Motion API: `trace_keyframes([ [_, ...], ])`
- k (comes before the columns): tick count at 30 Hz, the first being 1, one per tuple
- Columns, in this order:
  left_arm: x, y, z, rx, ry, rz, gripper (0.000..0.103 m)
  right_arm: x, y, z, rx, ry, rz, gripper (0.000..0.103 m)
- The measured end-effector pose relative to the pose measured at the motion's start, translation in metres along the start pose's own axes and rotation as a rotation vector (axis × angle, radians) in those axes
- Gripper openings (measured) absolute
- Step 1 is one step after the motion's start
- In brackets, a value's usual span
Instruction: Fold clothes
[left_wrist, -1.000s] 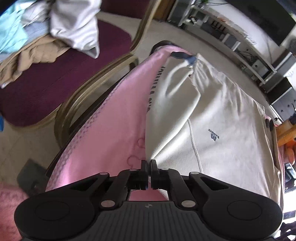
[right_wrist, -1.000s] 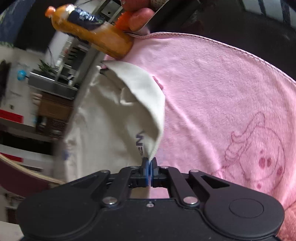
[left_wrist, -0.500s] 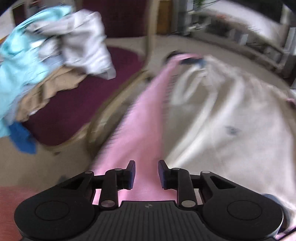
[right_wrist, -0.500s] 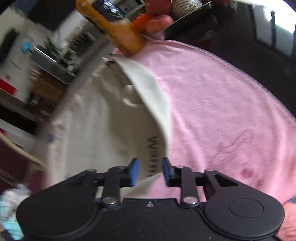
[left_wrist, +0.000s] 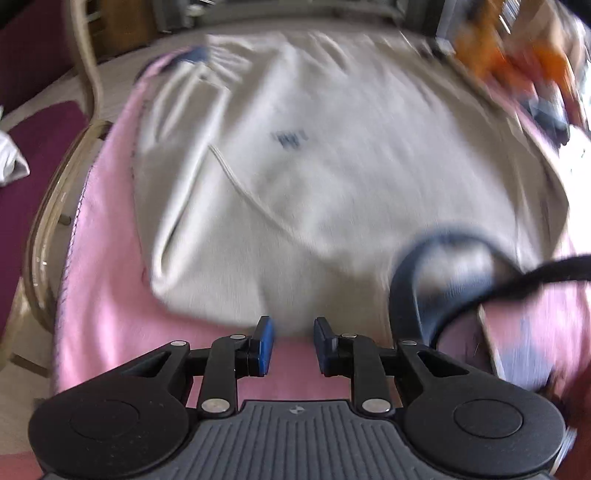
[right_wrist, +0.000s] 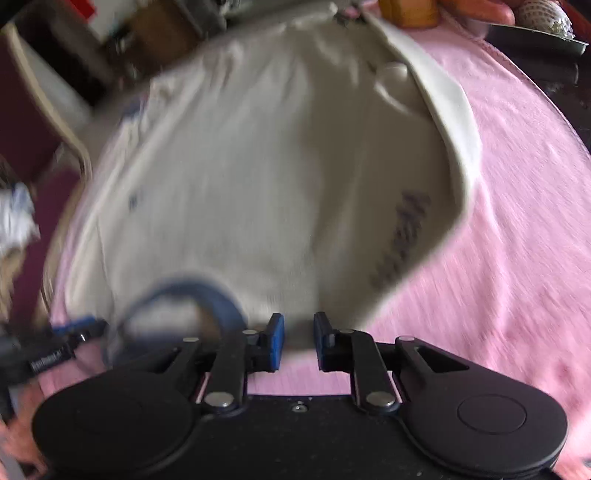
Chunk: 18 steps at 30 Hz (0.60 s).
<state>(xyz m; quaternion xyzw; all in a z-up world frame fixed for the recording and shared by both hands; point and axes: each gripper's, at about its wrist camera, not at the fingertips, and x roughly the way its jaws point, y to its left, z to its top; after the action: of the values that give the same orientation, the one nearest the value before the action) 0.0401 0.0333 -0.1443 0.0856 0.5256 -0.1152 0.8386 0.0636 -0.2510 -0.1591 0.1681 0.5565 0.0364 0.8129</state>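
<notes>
1. Cream garment (left_wrist: 332, 177): lying spread over a pink towel (left_wrist: 107, 295), which is showing on both sides of it. A small dark logo (left_wrist: 290, 139) is sitting near the middle and a pale drawstring (left_wrist: 251, 199) is curving across the cloth. In the right wrist view, the right edge (right_wrist: 454, 122) is lying folded inward, with dark lettering (right_wrist: 402, 236) showing on the flap.

2. Left gripper (left_wrist: 290, 345): hovering low at the near edge of the garment, pointing forward over it. Its fingers are standing apart with nothing between the blue pads (left_wrist: 266, 345); the garment's hem is lying just beyond them.

3. Right gripper (right_wrist: 298, 341): posing likewise at the near hem, level and facing along the cloth. Its fingers are spread and holding nothing; whether the pads are touching the fabric cannot be told.

4. Dark blue strap loop (left_wrist: 410, 280): hanging blurred between the two grippers, also appearing at the left of the right wrist view (right_wrist: 207, 295).

5. Chair (left_wrist: 44, 206): standing just left of the towel, with a maroon seat and a pale curved frame.

6. Orange items (left_wrist: 517, 66): lying blurred at the far right corner, too smeared to identify.
</notes>
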Motion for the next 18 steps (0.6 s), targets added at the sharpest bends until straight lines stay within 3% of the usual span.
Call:
trace_keyframes([
  [2, -0.011, 0.006, -0.005, -0.019, -0.023, -0.017, 0.022, -0.009, -0.006, -0.013, 0.014, 0.028, -0.033, 0.016],
  [4, -0.023, 0.015, -0.009, -0.059, -0.066, -0.045, 0.024, -0.021, -0.016, -0.018, 0.067, 0.004, 0.001, 0.019],
  [8, -0.017, 0.031, 0.002, -0.163, -0.101, -0.023, 0.027, -0.052, -0.033, -0.013, 0.175, -0.200, 0.155, 0.023],
  [10, -0.013, 0.039, 0.009, -0.217, -0.115, -0.006, 0.027, -0.056, -0.042, -0.008, 0.233, -0.261, 0.127, 0.023],
  [13, -0.003, 0.048, 0.018, -0.284, -0.129, 0.017, 0.025, -0.047, -0.057, -0.001, 0.349, -0.273, 0.083, 0.023],
  [18, 0.014, 0.041, 0.018, -0.231, -0.114, 0.042, 0.026, -0.029, -0.055, 0.003, 0.341, -0.247, 0.021, 0.023],
])
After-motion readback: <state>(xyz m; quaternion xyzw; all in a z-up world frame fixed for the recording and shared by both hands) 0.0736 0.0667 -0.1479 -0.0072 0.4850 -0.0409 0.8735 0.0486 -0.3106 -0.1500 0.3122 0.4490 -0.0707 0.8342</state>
